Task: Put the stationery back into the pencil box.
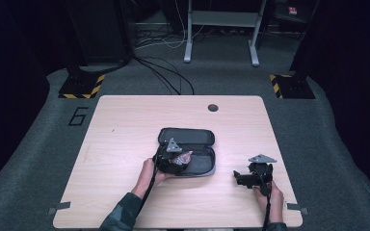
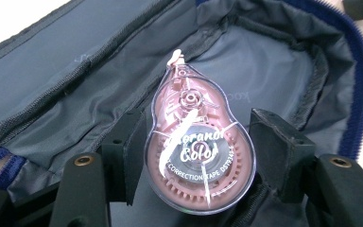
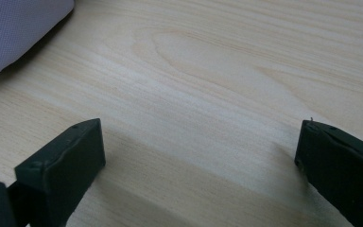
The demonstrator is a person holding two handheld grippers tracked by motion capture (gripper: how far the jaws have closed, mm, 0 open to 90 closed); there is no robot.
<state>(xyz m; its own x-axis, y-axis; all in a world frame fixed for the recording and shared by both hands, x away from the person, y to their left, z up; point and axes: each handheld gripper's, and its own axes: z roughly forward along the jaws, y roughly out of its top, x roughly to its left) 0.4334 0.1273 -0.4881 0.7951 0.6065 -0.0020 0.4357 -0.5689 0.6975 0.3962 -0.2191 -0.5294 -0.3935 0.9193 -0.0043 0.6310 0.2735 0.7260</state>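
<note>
While the left tool (image 2: 196,142) grips it, the correction tape (image 2: 198,151) looks pink, clear-shelled.

one wooden table (image 1: 125,120), one open dark pencil case (image 1: 197,137) on it, one pink correction tape dispenser (image 2: 199,156), two handheld grippers, the left gripper (image 1: 174,156) and the right gripper (image 1: 254,177), each with two black jaws
</note>
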